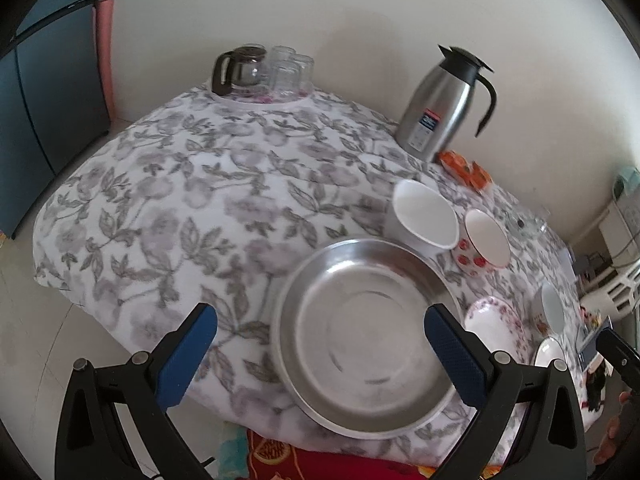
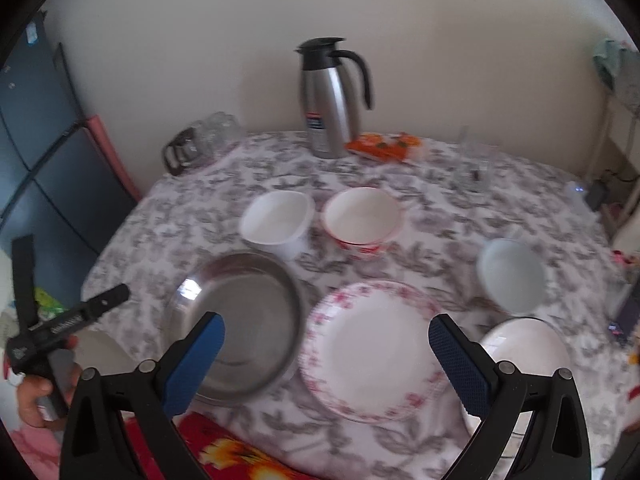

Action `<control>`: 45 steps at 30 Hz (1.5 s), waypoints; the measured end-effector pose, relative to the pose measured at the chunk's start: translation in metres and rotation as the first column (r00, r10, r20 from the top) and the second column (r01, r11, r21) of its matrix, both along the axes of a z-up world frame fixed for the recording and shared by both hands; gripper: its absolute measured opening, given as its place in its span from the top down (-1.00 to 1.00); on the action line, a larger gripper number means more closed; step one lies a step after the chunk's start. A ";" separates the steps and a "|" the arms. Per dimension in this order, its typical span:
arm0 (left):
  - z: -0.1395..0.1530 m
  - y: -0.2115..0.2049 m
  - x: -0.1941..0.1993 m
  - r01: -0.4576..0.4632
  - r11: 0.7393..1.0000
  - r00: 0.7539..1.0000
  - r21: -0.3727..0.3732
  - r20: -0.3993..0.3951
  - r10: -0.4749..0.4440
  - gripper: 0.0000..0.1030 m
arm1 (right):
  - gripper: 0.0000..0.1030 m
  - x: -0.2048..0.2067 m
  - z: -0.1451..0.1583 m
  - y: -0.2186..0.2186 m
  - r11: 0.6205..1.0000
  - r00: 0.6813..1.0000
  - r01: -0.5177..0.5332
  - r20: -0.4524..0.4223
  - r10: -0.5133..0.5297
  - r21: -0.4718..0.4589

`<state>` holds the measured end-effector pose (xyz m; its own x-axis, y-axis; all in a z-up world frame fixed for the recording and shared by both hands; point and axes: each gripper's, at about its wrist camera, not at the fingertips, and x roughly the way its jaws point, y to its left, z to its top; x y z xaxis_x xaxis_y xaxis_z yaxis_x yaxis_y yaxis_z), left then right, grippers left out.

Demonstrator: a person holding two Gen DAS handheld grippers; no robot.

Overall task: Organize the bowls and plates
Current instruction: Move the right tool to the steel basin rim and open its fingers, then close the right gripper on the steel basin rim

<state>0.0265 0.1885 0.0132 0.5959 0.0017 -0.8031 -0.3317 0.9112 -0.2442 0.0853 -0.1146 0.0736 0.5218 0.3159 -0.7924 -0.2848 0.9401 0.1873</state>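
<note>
I have my left gripper (image 1: pixel 320 356) wide open and holding nothing, the steel pan (image 1: pixel 366 336) low in the frame between its fingers. My right gripper (image 2: pixel 326 364) also gapes empty over the flowered plate (image 2: pixel 372 350) at lower centre; two bowls (image 2: pixel 276 220) sit mid-frame

Steel flask (image 2: pixel 330 98), perhaps glass jug (image 1: pixel 240 68), floral tablecloth (image 1: pixel 168 184).

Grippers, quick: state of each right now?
Left gripper: open, holding nothing, above the steel dish.
Right gripper: open, holding nothing, above the floral plate.
</note>
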 end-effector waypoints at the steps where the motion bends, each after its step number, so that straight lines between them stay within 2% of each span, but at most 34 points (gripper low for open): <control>1: -0.001 0.004 -0.001 -0.008 1.000 1.000 0.003 0.010 0.008 -1.00 | -1.00 0.001 -0.002 0.005 1.000 1.000 -0.008 -0.004 0.008 0.006; 7: -0.013 0.020 -0.002 -0.030 1.000 0.999 0.007 0.044 0.029 -1.00 | -1.00 0.010 -0.041 0.031 0.997 0.995 -0.055 -0.083 0.059 0.056; 10: -0.022 0.025 -0.001 -0.037 0.999 0.998 0.006 0.056 0.037 -1.00 | -0.94 0.014 -0.064 0.039 0.997 0.991 -0.063 -0.115 0.067 0.041; 14: -0.035 0.029 0.003 -0.032 0.999 0.998 -0.007 0.061 0.032 -1.00 | -0.63 0.020 -0.091 0.040 0.996 0.983 -0.059 -0.168 0.069 0.066; 17: -0.045 0.027 0.006 -0.026 1.000 0.997 0.005 0.074 0.025 -1.00 | -0.52 0.024 -0.108 0.037 0.994 0.977 -0.048 -0.201 0.068 0.100; 20: -0.057 0.026 0.014 0.012 1.000 0.999 -0.023 0.038 -0.011 -1.00 | -0.35 0.027 -0.121 0.036 0.989 0.970 -0.051 -0.227 0.081 0.135; 24: -0.075 0.026 0.025 0.020 0.999 1.000 -0.037 -0.022 -0.021 -1.00 | -0.24 0.030 -0.131 0.038 0.986 0.963 -0.059 -0.250 0.098 0.158; 28: -0.090 0.028 0.032 0.007 0.999 0.997 -0.049 -0.077 -0.011 -1.00 | -0.07 0.037 -0.144 0.038 0.981 0.953 -0.049 -0.286 0.102 0.185; 35: -0.104 0.029 0.037 -0.017 0.998 0.993 -0.061 -0.116 0.010 -0.99 | 0.22 0.048 -0.161 0.035 0.980 0.942 -0.018 -0.325 0.083 0.196; 38: -0.109 0.028 0.041 -0.008 0.998 0.991 -0.065 -0.132 0.000 -0.83 | 0.29 0.049 -0.164 0.034 0.979 0.940 -0.013 -0.331 0.080 0.201; 45: -0.115 0.022 0.047 0.016 0.997 0.986 -0.069 -0.165 -0.028 -0.23 | 0.39 0.050 -0.165 0.033 0.978 0.940 -0.018 -0.330 0.088 0.209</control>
